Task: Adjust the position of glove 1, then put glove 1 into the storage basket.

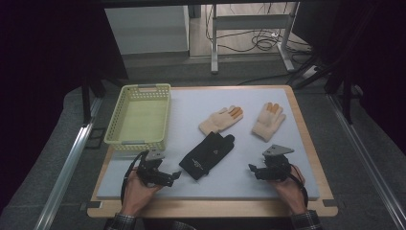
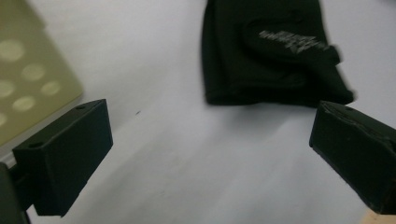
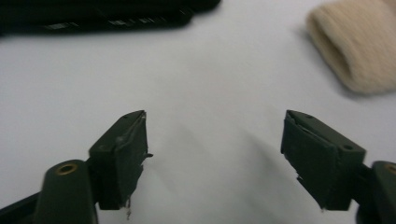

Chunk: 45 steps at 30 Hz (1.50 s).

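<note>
A black glove (image 1: 207, 154) with small white lettering lies flat on the white mat (image 1: 239, 184), near its middle front. Two cream gloves with orange fingertips lie behind it, one (image 1: 220, 120) centre and one (image 1: 268, 120) to the right. My left gripper (image 1: 173, 178) hovers at the front left, open and empty, pointing toward the black glove (image 2: 271, 51). My right gripper (image 1: 253, 170) sits at the front right, open with bare mat between its jaws. The black glove (image 3: 102, 16) and a cream cuff (image 3: 355, 51) lie beyond it.
A pale yellow perforated basket (image 1: 140, 117) stands empty at the mat's back left; its corner (image 2: 28, 79) is close to my left jaw. The wooden table edge (image 1: 316, 143) frames the mat. Desk legs and cables lie on the floor beyond.
</note>
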Available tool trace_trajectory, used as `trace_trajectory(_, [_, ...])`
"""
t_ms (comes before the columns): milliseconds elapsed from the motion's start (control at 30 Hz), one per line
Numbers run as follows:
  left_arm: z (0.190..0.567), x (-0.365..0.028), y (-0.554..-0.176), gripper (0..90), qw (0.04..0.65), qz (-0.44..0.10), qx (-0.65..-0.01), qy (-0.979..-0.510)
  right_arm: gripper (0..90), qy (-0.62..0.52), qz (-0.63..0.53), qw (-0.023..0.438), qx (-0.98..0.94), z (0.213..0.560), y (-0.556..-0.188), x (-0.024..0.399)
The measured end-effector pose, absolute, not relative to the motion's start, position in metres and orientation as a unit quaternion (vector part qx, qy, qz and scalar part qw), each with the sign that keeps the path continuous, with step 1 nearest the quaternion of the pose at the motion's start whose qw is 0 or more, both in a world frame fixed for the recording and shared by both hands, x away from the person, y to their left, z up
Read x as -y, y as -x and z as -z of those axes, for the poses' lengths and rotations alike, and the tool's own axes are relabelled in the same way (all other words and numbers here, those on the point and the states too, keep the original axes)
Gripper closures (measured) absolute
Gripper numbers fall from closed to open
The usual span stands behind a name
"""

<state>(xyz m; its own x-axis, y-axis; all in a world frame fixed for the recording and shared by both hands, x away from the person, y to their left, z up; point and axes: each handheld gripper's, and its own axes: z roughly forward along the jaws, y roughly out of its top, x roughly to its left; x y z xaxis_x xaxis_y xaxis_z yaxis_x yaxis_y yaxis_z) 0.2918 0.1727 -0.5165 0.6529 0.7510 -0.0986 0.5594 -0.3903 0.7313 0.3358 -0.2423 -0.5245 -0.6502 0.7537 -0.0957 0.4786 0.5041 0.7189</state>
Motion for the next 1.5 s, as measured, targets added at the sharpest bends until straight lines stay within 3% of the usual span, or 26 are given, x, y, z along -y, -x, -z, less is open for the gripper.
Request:
trace_trajectory(200, [0.498, -0.145, -0.297, 0.0, 0.377, -0.117, -0.37, -0.841, 13.5, -0.385, -0.345, 0.189, -0.835, 0.532, -0.341, 0.25])
trace_trajectory(567, [0.504, -0.09, -0.324, 0.0, 0.334, -0.116, -0.362, -0.863, 13.1, -0.386, -0.346, 0.189, -0.834, 0.532, -0.341, 0.25])
trace_trajectory(1000, [0.52, -0.067, -0.35, 0.0, 0.293, -0.134, -0.363, -0.874, 13.1, -0.387, -0.347, 0.188, -0.833, 0.533, -0.341, 0.25])
trace_trajectory(1367, [0.531, -0.064, -0.364, 0.0, 0.293, -0.091, -0.375, -0.875, 13.1, -0.386, -0.346, 0.189, -0.834, 0.533, -0.341, 0.25])
trace_trajectory(1500, [0.53, -0.054, -0.358, 0.2, 0.263, -0.113, -0.361, -0.888, 13.1, -0.386, -0.346, 0.189, -0.834, 0.533, -0.341, 0.25])
